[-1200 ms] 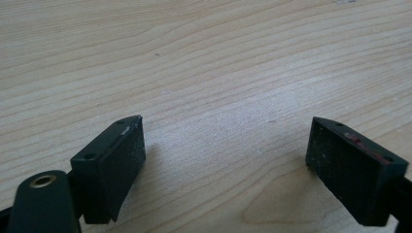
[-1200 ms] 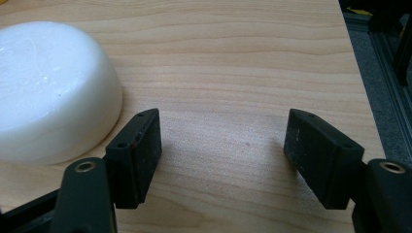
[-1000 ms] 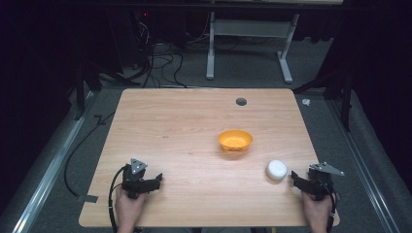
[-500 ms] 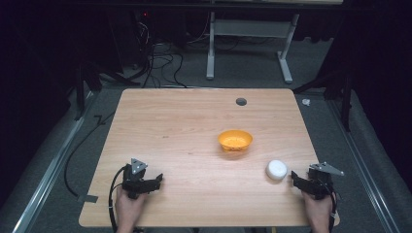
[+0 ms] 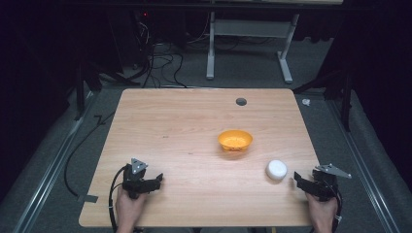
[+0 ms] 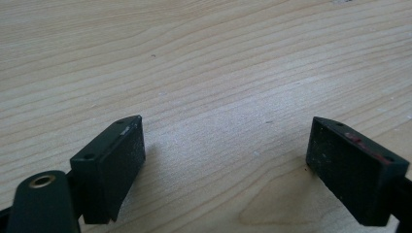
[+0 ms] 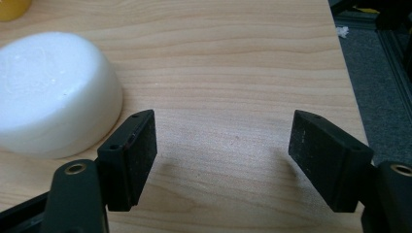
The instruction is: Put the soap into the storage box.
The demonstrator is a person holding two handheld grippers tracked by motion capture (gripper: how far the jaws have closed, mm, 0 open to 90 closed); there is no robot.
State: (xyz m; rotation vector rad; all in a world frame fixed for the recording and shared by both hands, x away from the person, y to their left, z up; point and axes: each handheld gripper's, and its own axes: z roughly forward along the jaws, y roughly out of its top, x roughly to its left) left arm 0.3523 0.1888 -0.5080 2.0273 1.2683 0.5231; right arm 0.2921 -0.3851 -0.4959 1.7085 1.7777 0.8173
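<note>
White puck (image 5: 276,169): one, lying on the bench (image 5: 184,131) just beside the right gripper (image 5: 305,182), whose jaws have just been opening with nothing between them. One orange bowl (image 5: 235,140) sits near mid-bench. Left gripper (image 5: 151,182) jaws spread over bare wood. The high view alone takes in the dark floor.

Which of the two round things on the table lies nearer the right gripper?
The white dome-shaped piece: it sits just beside the right gripper, whose jaws have just been opening with nothing between them. The orange bowl lies farther off, toward the table's middle.
</note>
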